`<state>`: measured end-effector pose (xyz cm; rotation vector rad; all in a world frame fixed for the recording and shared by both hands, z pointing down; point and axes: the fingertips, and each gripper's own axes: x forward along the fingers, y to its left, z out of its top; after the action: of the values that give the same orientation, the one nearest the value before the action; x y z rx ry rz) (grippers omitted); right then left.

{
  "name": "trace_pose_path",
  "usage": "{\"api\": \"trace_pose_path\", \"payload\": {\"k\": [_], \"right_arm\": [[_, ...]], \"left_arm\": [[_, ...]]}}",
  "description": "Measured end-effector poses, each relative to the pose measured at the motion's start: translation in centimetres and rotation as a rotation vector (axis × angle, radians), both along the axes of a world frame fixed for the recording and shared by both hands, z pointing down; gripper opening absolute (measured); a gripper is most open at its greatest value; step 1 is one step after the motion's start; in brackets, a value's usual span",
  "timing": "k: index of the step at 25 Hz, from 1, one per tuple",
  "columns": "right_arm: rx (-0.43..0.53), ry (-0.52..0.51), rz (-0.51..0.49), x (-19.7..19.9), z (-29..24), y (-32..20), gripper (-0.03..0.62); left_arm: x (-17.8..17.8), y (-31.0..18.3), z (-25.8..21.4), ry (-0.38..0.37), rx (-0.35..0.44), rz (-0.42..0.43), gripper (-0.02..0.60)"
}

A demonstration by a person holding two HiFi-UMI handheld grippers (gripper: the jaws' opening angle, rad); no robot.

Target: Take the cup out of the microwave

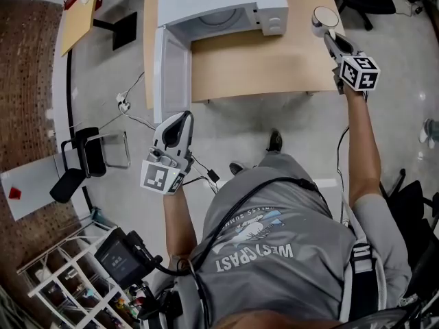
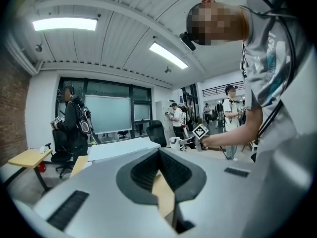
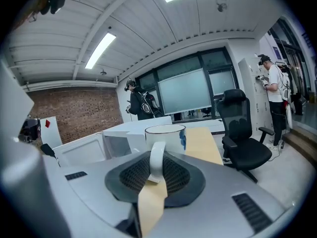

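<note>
The white cup (image 1: pixel 324 19) hangs over the right end of the wooden desk (image 1: pixel 274 64), outside the microwave. My right gripper (image 1: pixel 329 35) is shut on its handle (image 3: pixel 157 158), and the cup's body (image 3: pixel 166 134) stands upright just beyond the jaws. The white microwave (image 1: pixel 219 5) sits at the desk's back left, its door (image 1: pixel 171 74) swung wide open and its cavity bare. My left gripper (image 1: pixel 183 118) hovers by the door's outer edge, jaws together and holding nothing. From the left gripper view, the cup (image 2: pixel 174 143) appears far off to the right.
A black office chair (image 3: pixel 242 128) stands right of the desk. Cables (image 1: pixel 130 108) and a small black chair (image 1: pixel 82 160) are on the floor at left. A white shelf unit (image 1: pixel 75 279) sits at the lower left. Several people stand in the background.
</note>
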<state>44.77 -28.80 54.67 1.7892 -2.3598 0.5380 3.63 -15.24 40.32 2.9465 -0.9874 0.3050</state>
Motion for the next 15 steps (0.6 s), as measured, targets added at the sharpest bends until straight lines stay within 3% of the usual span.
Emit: {"api": "trace_pose_path", "payload": {"k": [12, 15], "right_arm": [[-0.068, 0.011, -0.003, 0.6, 8.2, -6.6, 0.072], [-0.071, 0.011, -0.007, 0.6, 9.6, -7.6, 0.072]], "left_arm": [[-0.2, -1.0, 2.6, -0.033, -0.047, -0.024, 0.042], [-0.1, -1.3, 2.8, -0.009, -0.061, -0.036, 0.041]]}}
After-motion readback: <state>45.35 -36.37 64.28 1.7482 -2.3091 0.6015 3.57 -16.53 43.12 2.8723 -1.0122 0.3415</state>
